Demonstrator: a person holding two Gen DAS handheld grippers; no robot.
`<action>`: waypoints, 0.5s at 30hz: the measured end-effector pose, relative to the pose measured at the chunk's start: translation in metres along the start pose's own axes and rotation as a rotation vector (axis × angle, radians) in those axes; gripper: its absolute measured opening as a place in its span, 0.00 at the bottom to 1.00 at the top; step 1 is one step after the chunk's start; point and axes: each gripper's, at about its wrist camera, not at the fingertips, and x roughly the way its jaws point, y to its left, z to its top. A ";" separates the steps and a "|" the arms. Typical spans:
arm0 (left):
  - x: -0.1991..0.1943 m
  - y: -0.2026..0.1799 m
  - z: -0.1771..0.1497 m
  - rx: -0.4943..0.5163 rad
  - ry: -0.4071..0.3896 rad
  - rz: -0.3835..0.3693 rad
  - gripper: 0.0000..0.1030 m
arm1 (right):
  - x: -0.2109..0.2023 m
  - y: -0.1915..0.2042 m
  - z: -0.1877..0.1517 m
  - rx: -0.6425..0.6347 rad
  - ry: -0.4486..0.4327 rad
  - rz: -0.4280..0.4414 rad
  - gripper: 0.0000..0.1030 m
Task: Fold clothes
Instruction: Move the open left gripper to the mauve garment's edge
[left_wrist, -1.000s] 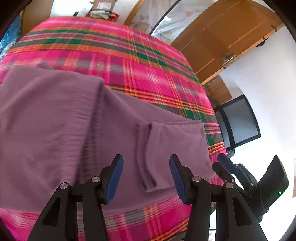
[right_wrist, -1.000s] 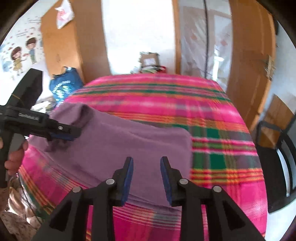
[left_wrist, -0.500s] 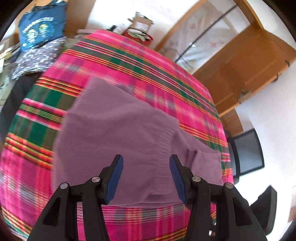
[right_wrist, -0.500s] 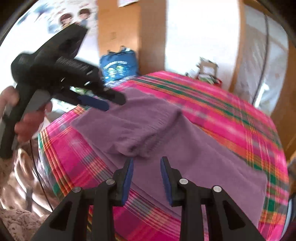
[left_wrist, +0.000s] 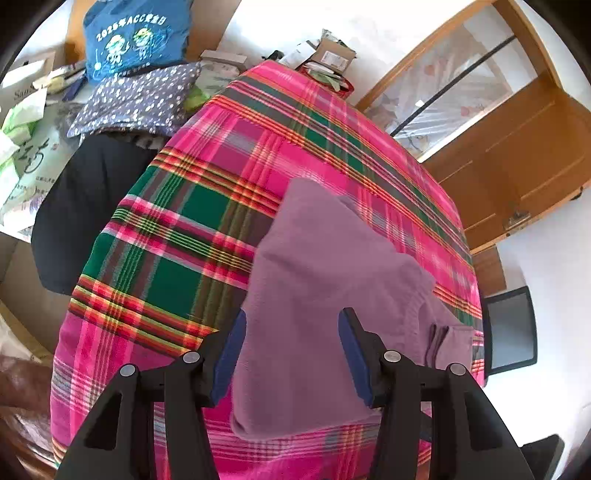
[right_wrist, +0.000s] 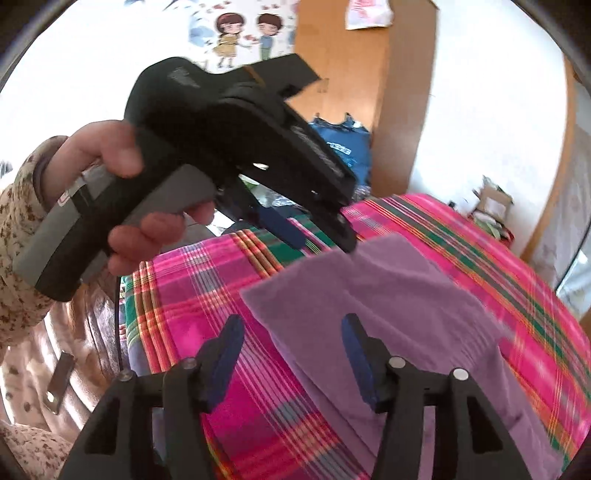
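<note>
A purple garment (left_wrist: 325, 266) lies folded on the pink plaid tablecloth (left_wrist: 177, 236), with a folded sleeve end (left_wrist: 448, 343) at its right. My left gripper (left_wrist: 291, 325) hovers open above the garment's near edge, holding nothing. In the right wrist view the garment (right_wrist: 391, 295) spreads flat. There the left gripper (right_wrist: 321, 240), held by a hand (right_wrist: 122, 155) in a floral sleeve, hangs just over the garment's far corner. My right gripper (right_wrist: 291, 326) stands open and empty above the garment's left edge.
Left of the table sit a blue printed bag (left_wrist: 133, 33), a spotted dark cloth (left_wrist: 133, 99) and a black chair back (left_wrist: 85, 206). A cardboard box (left_wrist: 328, 55) stands beyond the far end. A wooden door (left_wrist: 524, 147) and a black chair (left_wrist: 511, 328) are to the right.
Both views have swung left towards the garment's left end. The right gripper's jaws have opened wider. The left gripper has lifted off the cloth and now hangs over the far corner.
</note>
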 end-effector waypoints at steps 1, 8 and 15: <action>0.000 0.004 0.001 -0.009 0.000 -0.005 0.52 | 0.006 0.001 0.002 -0.008 0.010 0.003 0.57; 0.005 0.023 0.000 -0.056 0.015 -0.016 0.52 | 0.047 0.010 0.016 -0.053 0.076 0.016 0.57; 0.007 0.041 0.011 -0.097 0.015 -0.028 0.52 | 0.081 0.020 0.023 -0.043 0.147 0.009 0.57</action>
